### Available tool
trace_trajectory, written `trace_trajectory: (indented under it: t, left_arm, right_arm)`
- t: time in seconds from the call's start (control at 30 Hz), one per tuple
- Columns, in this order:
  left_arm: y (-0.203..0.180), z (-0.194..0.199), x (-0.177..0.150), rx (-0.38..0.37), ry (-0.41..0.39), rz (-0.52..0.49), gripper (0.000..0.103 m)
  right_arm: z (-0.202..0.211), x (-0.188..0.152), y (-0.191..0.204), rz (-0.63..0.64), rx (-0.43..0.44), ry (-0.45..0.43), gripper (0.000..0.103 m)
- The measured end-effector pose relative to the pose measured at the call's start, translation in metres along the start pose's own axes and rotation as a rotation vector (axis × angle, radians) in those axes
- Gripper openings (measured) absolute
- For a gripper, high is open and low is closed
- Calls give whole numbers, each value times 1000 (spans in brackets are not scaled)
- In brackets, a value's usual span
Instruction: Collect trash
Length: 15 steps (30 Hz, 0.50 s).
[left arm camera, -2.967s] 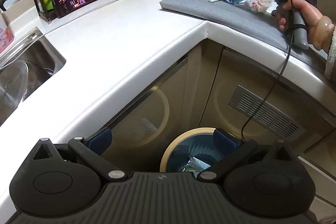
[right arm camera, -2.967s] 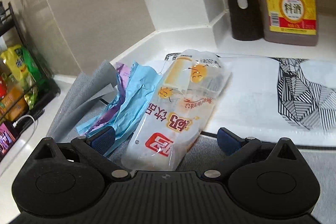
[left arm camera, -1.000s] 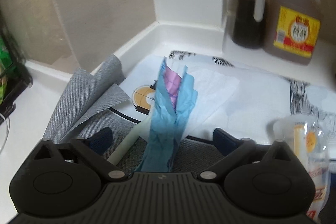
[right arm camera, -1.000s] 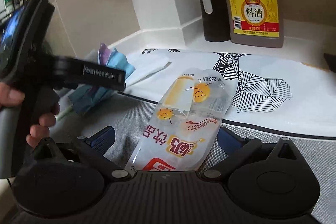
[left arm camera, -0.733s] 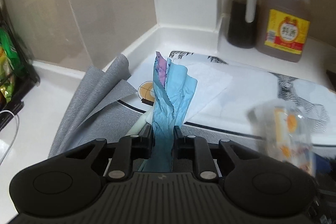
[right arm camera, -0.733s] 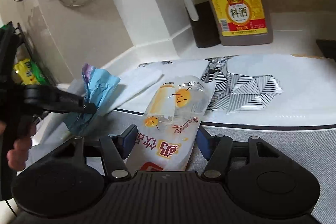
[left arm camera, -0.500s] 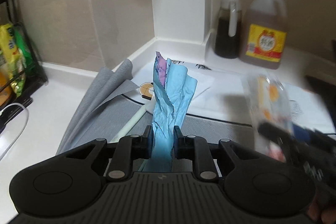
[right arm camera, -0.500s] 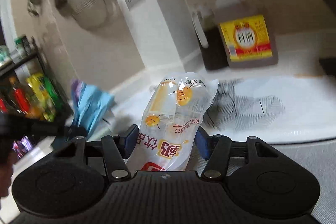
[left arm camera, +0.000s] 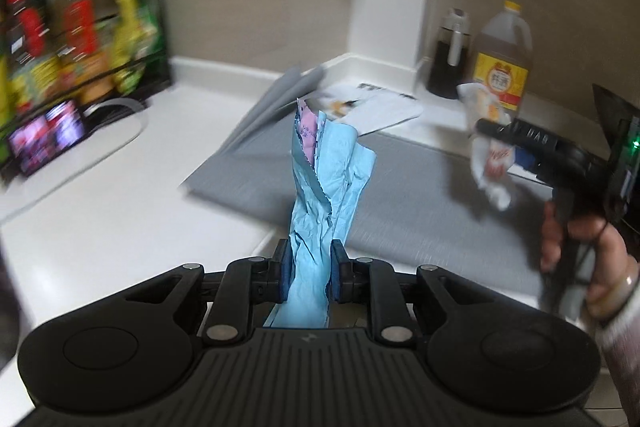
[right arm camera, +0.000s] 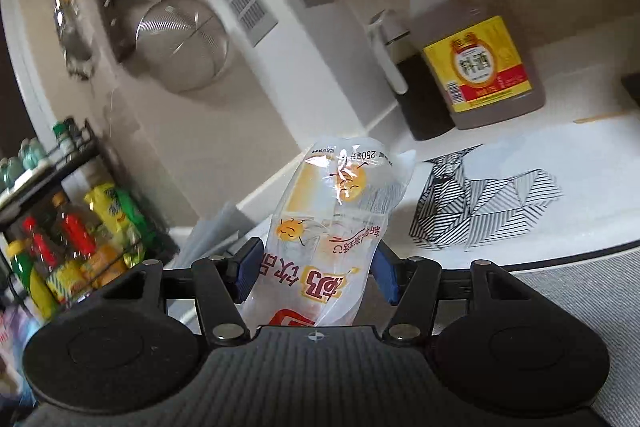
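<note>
While clamped, blue wrapper [left arm camera: 324,203] upright, plastic pouch [right arm camera: 336,227] pointing forward.

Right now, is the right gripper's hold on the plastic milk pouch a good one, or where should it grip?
Keep it. The right gripper pinches the plastic milk pouch across its narrow lower part, flat faces between the jaws, the long body sticking forward, clear of the counter.

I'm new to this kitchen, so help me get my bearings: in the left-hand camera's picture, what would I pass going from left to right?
Rack of bottles → phone with a lit screen → blue paper held by the left gripper → dark jug → plastic bag → right gripper, with the hand holding it.
</note>
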State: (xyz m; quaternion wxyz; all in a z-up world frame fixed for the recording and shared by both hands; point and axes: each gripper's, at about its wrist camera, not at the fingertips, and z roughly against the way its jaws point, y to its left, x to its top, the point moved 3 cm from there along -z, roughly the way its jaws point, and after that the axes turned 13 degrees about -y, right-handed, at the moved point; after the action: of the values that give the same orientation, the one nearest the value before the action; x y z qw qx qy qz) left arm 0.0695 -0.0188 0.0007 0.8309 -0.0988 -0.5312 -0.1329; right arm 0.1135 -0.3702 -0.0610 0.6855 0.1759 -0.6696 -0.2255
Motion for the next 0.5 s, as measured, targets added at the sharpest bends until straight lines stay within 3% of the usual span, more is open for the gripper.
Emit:
trace_trajectory:
  t: [0.1,0.23,0.5]
  left_arm:
    - [20,33,-19,61,-23,-5,21]
    - [41,66,-49,103,-11,10,22]
    - [43,108,-89,84,-23,71,21]
  right_arm:
    - [11,2,5,50,-47,-18,61]
    - [57,9,26,74,-15,-44,61]
    - [187,-6,69,205,91,-5,61]
